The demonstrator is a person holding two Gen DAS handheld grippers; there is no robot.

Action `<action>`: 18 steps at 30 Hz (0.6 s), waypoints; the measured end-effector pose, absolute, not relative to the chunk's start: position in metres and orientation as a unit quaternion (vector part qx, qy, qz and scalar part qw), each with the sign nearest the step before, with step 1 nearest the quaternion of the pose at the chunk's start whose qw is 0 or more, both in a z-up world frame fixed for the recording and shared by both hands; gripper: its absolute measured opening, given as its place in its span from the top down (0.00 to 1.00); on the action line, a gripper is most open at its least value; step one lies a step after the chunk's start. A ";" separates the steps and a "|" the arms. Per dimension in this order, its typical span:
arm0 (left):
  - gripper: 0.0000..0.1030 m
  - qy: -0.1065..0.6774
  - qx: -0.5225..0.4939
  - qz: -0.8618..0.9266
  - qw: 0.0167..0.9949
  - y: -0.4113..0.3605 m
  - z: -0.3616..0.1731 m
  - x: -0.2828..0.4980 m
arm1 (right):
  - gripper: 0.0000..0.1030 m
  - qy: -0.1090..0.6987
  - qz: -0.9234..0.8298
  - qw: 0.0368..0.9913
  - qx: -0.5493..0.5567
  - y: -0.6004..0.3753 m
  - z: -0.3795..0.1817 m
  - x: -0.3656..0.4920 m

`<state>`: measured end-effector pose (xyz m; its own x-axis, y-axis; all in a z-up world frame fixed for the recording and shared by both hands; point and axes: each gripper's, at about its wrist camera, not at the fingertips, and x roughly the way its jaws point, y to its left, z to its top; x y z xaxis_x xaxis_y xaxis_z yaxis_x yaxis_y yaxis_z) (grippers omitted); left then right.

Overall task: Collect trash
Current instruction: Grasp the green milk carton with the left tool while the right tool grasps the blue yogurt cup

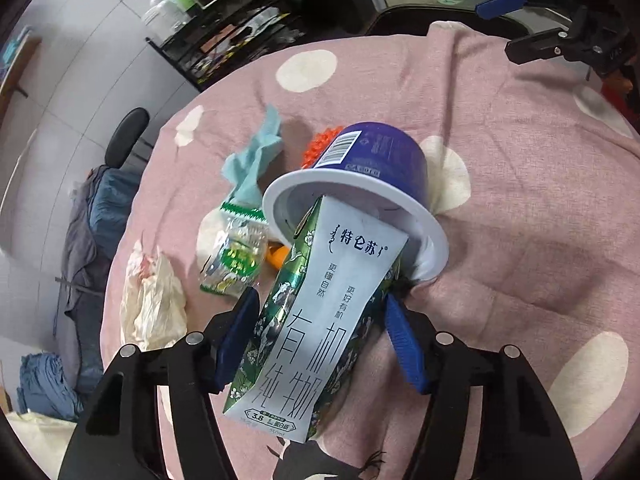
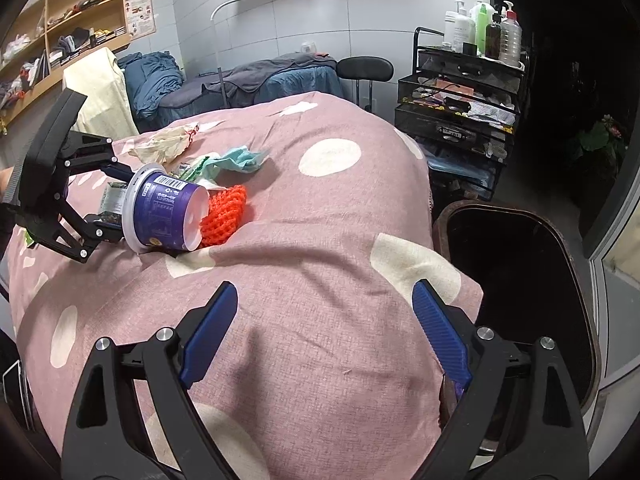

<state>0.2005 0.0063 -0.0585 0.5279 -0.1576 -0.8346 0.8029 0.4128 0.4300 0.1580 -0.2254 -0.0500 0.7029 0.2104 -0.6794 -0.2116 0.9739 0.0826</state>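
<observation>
Left gripper straddles a milk carton, blue pads at its sides; whether they press on it I cannot tell. Carton's top is stuck in the mouth of a purple tub lying on its side mid-bed. Orange mesh touches the tub's base. Right gripper hovers near the bed's edge, fingers apart, empty. Bin beside that edge.

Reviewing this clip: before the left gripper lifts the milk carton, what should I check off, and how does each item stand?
1. Green-and-white milk carton sits between left gripper fingers: ok.
2. Pads pressing the carton: cannot tell.
3. Carton top free of the purple plastic tub: not ok, it is inside the rim.
4. Right gripper open and empty: ok.
5. Dark bin open beside the pink dotted cloth: ok.
</observation>
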 end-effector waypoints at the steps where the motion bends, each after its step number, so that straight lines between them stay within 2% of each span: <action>1: 0.39 0.363 0.444 -0.314 0.756 0.005 -0.060 0.198 | 0.14 0.368 0.117 0.922 0.000 -0.225 -0.050 0.158; 6: 0.38 0.343 0.496 -0.270 0.750 -0.008 -0.080 0.197 | 0.14 0.362 0.130 0.923 -0.001 -0.214 -0.044 0.161; 12: 0.44 0.329 0.485 -0.263 0.766 -0.007 -0.073 0.192 | 0.14 0.349 0.141 0.926 -0.009 -0.206 -0.034 0.155; 18: 0.46 0.291 0.400 -0.257 0.830 0.022 -0.035 0.167 | 0.14 0.347 0.157 0.925 -0.021 -0.202 -0.032 0.158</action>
